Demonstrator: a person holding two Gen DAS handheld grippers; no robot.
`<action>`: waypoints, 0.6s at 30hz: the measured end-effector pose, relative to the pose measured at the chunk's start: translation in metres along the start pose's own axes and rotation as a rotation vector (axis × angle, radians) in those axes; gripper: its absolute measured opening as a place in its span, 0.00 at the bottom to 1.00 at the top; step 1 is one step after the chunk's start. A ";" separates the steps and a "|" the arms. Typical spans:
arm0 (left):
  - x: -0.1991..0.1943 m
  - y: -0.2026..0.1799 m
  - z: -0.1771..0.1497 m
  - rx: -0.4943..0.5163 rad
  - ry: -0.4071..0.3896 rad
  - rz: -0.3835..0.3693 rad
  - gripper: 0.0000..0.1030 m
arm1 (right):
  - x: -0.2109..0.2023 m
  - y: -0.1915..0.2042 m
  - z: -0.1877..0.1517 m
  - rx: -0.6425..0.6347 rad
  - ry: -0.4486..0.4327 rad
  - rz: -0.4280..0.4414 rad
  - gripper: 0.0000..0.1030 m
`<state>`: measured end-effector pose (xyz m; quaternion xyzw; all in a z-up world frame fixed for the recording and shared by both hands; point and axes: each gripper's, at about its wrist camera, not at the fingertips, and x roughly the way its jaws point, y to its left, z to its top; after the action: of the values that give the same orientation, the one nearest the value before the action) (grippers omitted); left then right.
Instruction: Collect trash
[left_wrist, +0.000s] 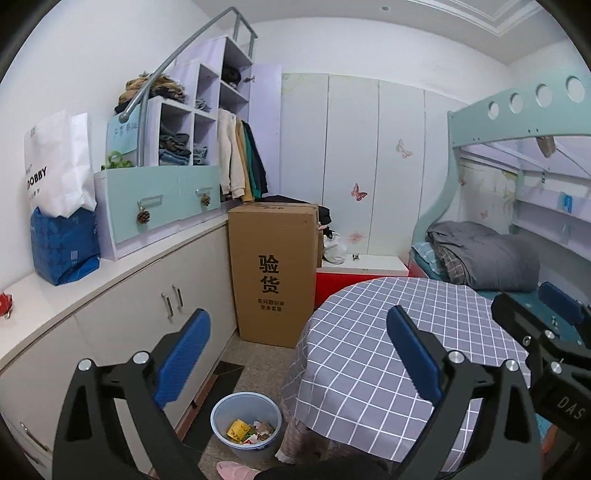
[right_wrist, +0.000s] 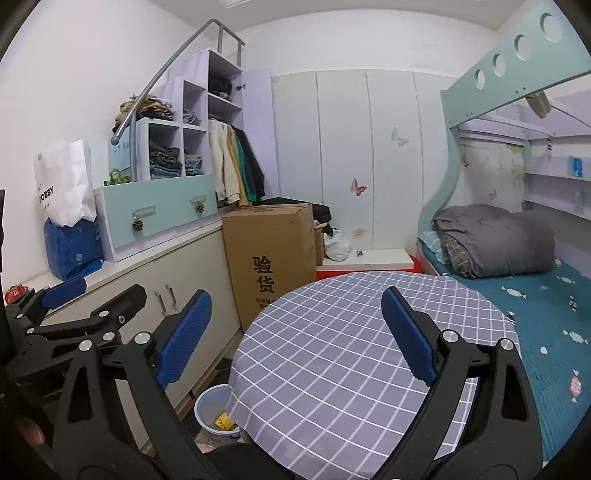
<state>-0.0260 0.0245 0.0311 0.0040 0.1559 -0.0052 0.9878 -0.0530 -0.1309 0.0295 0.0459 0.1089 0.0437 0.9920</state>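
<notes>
A light blue bin (left_wrist: 245, 424) stands on the floor left of the round table, holding yellow, red and brown scraps of trash (left_wrist: 251, 431). In the right wrist view the bin (right_wrist: 210, 408) is half hidden by the tablecloth edge. The round table with a grey checked cloth (left_wrist: 369, 343) (right_wrist: 332, 350) shows nothing on its visible cloth. My left gripper (left_wrist: 299, 354) is open and empty, held above the bin and the table's left edge. My right gripper (right_wrist: 295, 332) is open and empty above the table. The right gripper also shows in the left wrist view (left_wrist: 532, 306), and the left one in the right wrist view (right_wrist: 96, 290).
A tall cardboard box (left_wrist: 273, 273) stands behind the table by a white cabinet (left_wrist: 140, 314). A red-and-white box (left_wrist: 358, 273) is at the back. A bunk bed with a grey quilt (right_wrist: 491, 240) lies to the right. A pink slipper (left_wrist: 236, 470) is near the bin.
</notes>
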 end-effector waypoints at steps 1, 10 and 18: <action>-0.002 -0.005 -0.001 0.014 -0.004 0.003 0.92 | 0.000 -0.002 -0.001 0.004 0.003 0.001 0.89; -0.008 -0.023 -0.006 0.066 -0.014 0.015 0.92 | -0.001 -0.014 -0.007 0.021 0.022 0.000 0.89; -0.001 -0.024 -0.007 0.055 -0.011 0.028 0.92 | -0.001 -0.021 -0.008 0.029 0.025 -0.002 0.89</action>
<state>-0.0294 0.0005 0.0247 0.0330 0.1500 0.0043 0.9881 -0.0541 -0.1514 0.0197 0.0597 0.1219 0.0419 0.9899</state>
